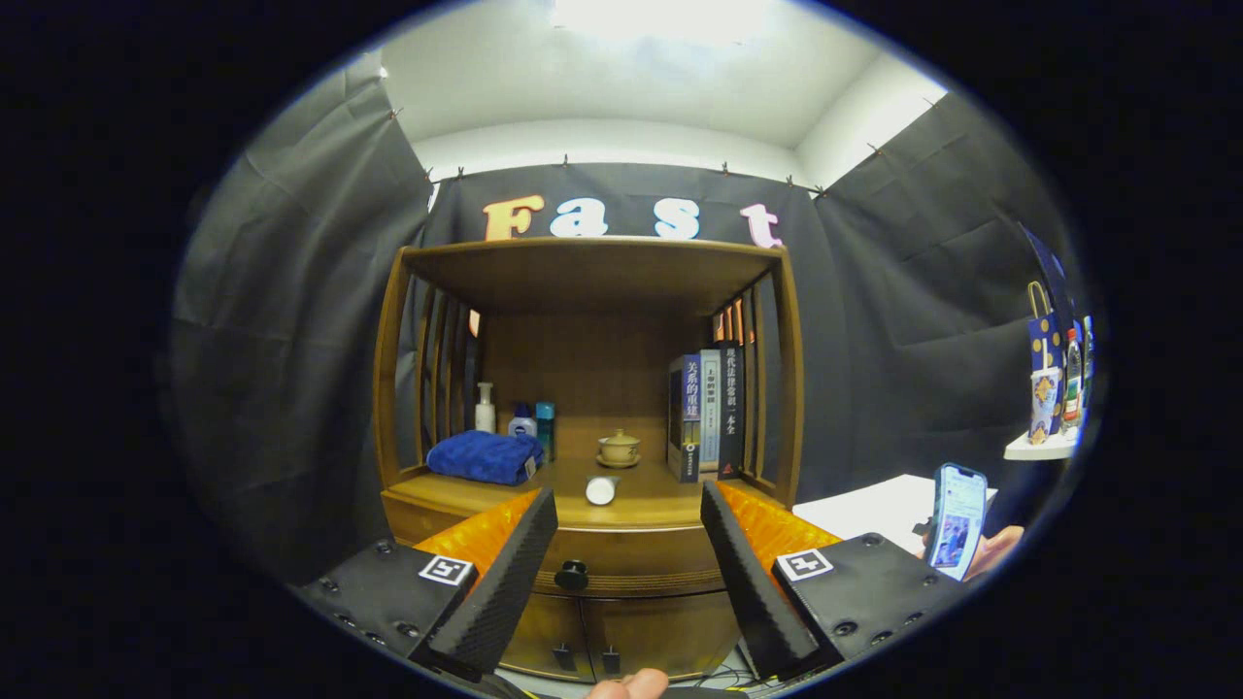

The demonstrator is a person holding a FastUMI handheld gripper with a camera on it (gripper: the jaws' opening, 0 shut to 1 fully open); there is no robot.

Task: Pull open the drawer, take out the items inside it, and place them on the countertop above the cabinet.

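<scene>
My gripper (629, 544) is spread wide with nothing between its fingers, and I hold it well back from the wooden cabinet (583, 408). The drawer (621, 561) sits closed just under the countertop (544, 495), its dark knob (572, 575) showing between my fingers. On the countertop rest a folded blue towel (486, 456), a lidded teacup (619, 448), a small white cylinder (601, 489) and standing books (706, 413).

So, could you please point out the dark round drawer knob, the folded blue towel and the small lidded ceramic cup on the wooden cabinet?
Dark round drawer knob (572, 575): gripper view, knob's front face.
Folded blue towel (484, 456): gripper view, top fold.
Small lidded ceramic cup (619, 448): gripper view, cup's side wall.
</scene>
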